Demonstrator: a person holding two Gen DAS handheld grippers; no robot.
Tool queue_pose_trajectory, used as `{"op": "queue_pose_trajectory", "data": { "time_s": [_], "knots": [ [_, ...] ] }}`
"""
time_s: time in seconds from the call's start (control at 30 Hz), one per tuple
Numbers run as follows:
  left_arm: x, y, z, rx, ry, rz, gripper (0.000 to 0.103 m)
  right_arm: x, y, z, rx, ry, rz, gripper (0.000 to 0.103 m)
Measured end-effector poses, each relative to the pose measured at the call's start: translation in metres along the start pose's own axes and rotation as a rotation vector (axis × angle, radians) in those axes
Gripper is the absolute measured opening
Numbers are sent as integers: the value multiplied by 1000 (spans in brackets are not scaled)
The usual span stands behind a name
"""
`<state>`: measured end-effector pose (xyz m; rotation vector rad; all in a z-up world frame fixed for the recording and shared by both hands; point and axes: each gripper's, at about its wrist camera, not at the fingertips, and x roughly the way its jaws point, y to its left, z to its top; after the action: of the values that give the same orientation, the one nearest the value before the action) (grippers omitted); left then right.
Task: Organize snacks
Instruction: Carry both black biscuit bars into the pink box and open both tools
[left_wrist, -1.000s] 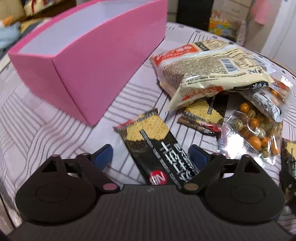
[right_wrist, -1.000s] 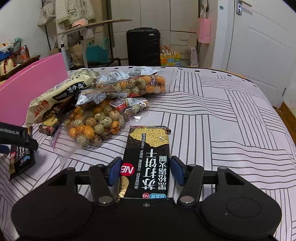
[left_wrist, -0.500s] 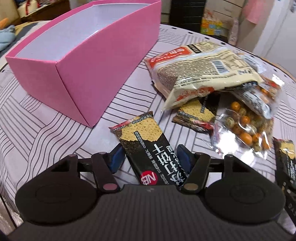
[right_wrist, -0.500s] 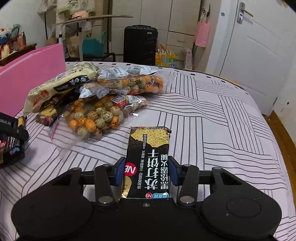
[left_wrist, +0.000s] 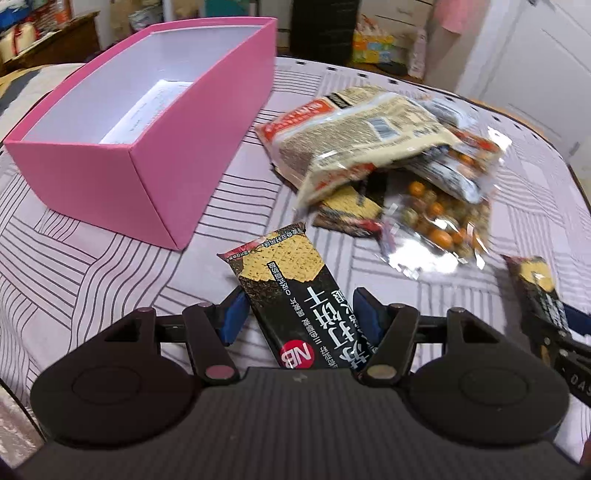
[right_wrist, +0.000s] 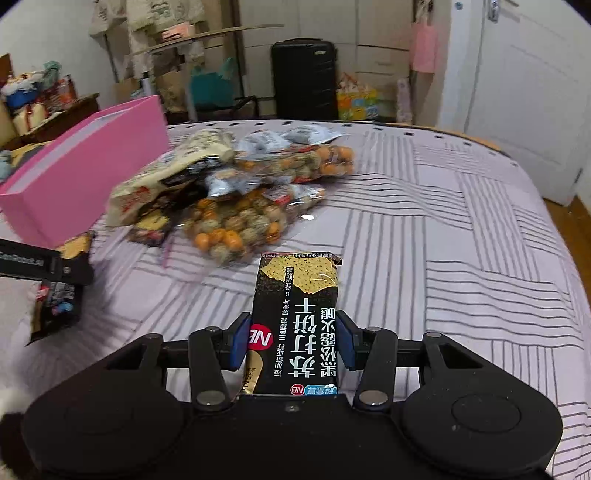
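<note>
The left gripper grasps a black rectangular foil cracker packet beside the pink cardboard box; the right gripper clenches a second black cracker packet above the striped bedsheet.

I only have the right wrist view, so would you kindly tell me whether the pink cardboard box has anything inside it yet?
Observer: Nothing shows inside the pink cardboard box; the part of its white floor I can see is bare.
Operator: Thank you. Does the left gripper have a proper hold on its snack?
Observer: Yes, the left gripper has just been closing its jaws, and they grip both long sides of a black-and-yellow cracker packet.
</note>
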<state>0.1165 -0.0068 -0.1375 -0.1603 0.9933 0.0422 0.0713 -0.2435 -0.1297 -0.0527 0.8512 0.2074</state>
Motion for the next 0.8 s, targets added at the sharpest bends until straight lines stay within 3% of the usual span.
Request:
{"op": "queue_pose_trajectory", "data": {
  "time_s": [0.27,0.8],
  "knots": [
    [-33,2,-11,37,32,-37,61,-29,10,7,-21,41,131,53],
    [-88,37,-20,50,48,-52,61,-68,76,54,-236,104,374,53]
  ]
}}
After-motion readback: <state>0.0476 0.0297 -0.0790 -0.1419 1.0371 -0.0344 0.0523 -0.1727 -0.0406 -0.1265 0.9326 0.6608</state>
